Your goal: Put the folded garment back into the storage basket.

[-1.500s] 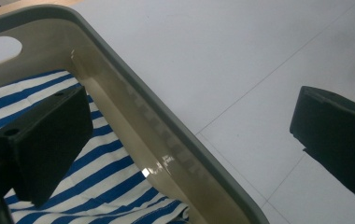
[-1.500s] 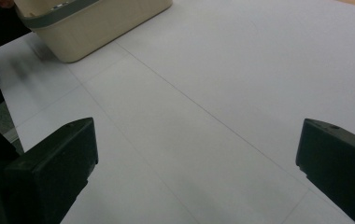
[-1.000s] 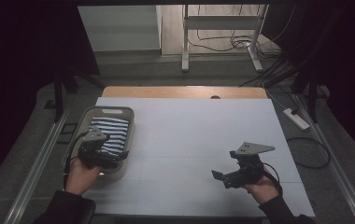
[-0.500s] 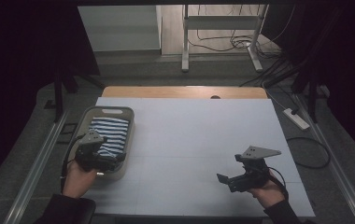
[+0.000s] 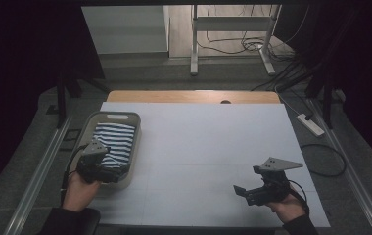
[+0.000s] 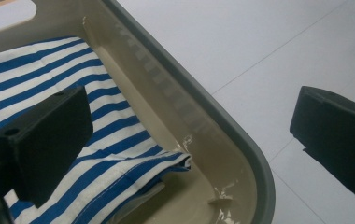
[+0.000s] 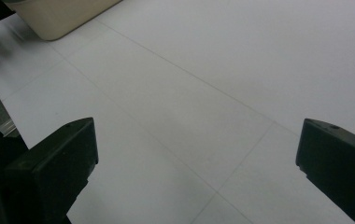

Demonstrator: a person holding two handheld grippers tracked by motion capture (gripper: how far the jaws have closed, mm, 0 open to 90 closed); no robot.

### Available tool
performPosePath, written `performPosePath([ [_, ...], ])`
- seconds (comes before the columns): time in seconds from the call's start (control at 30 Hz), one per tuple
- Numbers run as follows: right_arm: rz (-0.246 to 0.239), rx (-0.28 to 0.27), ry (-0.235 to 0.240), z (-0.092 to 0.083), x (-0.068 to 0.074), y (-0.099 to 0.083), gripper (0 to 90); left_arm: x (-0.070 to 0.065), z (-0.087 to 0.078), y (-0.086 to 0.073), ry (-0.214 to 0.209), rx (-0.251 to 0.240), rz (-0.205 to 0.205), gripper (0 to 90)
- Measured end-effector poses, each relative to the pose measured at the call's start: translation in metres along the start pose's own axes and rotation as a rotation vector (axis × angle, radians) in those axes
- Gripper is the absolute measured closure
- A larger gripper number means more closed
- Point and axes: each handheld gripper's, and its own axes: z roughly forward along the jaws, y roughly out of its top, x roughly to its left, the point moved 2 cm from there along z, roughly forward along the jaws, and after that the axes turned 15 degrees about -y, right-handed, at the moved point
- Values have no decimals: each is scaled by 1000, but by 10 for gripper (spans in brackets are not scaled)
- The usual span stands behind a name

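Left gripper wide apart — striped cloth under one jaw, in basket.

Where the three cameras sit

The high view looks forward and down from above the person's side, taking in the whole white rectangular table top and the floor beyond it. The left gripper view rides close over the beige plastic basket at the table's left, looking steeply down across its right rim, one black jaw over the blue-and-white striped folded cloth and the other over the table (the same basket and cloth lie at the left of the high view). The right gripper view sits low near the table's front right, facing left across bare white surface toward the basket's corner, seen far off
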Motion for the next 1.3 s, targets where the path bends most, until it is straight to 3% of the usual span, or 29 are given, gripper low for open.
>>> performPosePath([
  [1.3,78,42,-123,-40,-26,-43,0,-5,-24,-33,47,-24,-75,0],
])
